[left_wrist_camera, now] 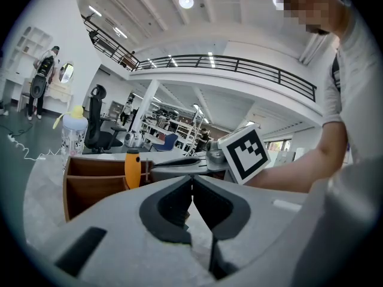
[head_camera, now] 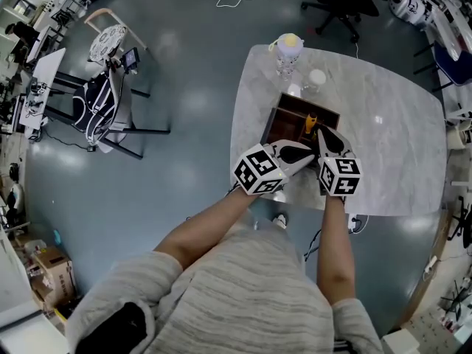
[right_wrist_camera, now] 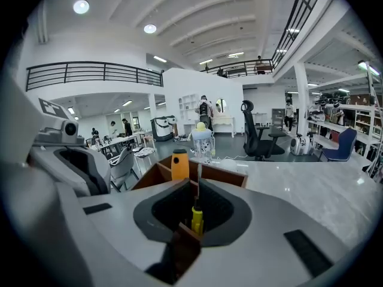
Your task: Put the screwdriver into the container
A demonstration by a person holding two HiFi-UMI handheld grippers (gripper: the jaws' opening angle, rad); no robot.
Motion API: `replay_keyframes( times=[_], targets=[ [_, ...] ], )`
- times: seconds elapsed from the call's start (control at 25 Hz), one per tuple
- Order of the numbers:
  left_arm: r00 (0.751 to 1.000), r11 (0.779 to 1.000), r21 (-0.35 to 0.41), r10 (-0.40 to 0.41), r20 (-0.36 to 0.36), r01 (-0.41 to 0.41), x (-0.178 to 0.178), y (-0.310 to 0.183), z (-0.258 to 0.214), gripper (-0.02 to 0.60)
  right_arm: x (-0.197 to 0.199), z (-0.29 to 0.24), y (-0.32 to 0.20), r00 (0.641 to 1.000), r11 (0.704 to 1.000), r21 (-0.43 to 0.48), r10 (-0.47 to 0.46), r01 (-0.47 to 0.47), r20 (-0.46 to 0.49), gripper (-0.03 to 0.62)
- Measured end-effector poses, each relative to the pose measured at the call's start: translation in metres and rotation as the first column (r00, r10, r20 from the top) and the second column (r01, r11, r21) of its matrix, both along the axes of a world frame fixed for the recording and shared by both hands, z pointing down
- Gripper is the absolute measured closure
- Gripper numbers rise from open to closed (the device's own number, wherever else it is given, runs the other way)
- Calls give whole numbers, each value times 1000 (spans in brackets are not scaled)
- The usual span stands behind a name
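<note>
Right gripper [right_wrist_camera: 198, 187]: jaws clamped on slim yellow-handled screwdriver [right_wrist_camera: 196, 219], its thin metal shaft running out along the jaw seam. Left gripper [left_wrist_camera: 192, 181]: jaws together, nothing between. Just beyond the right jaw tips: open brown wooden compartment box [right_wrist_camera: 224, 175], with orange black-capped handle [right_wrist_camera: 180, 164] upright inside.

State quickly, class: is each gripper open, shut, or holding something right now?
Left gripper: shut, nothing between its jaws.
Right gripper: shut on the screwdriver.
</note>
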State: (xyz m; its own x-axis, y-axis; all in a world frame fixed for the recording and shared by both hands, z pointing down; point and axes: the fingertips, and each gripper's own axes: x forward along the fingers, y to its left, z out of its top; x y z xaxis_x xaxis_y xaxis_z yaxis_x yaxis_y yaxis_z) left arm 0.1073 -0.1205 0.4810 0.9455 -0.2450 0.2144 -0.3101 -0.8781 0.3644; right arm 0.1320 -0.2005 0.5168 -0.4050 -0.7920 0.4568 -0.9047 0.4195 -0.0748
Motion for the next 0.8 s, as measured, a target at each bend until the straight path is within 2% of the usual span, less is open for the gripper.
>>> replay_keyframes(
  times=[0.48, 0.8],
  targets=[
    [1000, 1000, 26, 6, -13, -6, 2, 9, -11, 561, 7, -37, 24, 999, 997, 68, 18, -19, 27, 572],
    [999, 998, 66, -1, -35, 3, -1, 14, -20, 561, 7, -70, 59, 992, 988, 153, -10, -9, 123, 572]
  ],
)
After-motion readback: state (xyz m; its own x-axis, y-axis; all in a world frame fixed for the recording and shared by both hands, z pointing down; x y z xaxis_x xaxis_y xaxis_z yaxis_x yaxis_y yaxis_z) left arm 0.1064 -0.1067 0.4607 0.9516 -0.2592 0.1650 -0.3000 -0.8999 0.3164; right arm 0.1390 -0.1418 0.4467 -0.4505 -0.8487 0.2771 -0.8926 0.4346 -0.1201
